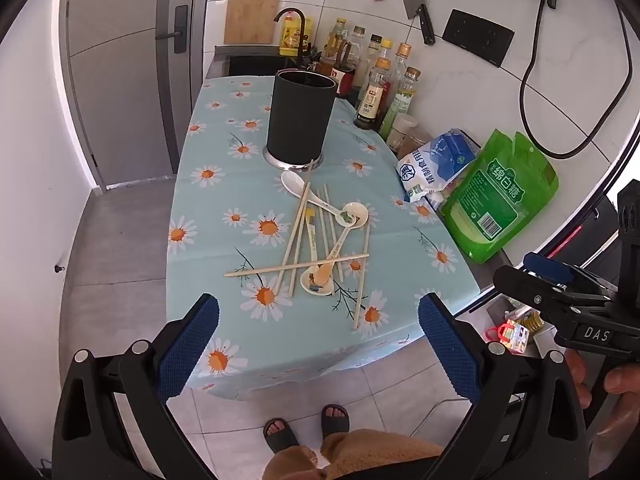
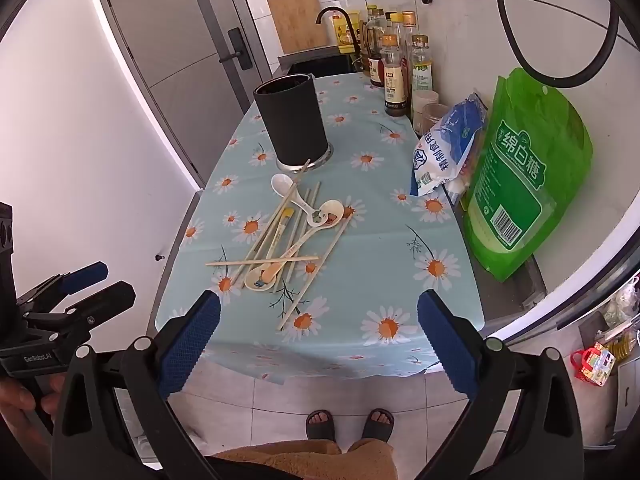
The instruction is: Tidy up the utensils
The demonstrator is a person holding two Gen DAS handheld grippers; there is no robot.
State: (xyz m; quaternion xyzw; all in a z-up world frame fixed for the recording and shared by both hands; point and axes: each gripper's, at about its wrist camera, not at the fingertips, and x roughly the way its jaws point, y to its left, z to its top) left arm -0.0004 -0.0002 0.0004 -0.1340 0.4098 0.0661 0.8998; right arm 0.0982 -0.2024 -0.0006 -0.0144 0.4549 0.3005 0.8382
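A pile of pale chopsticks and three white ceramic spoons lies on the daisy-print tablecloth. A black cylindrical utensil holder stands upright just behind the pile. My left gripper is open and empty, held above the table's near edge. My right gripper is open and empty too, at the near edge. Each gripper shows at the side of the other's view.
Along the right wall stand a green sugar bag, a blue-white salt bag and several sauce bottles. A sink and faucet are at the back. My feet stand on the tile floor below.
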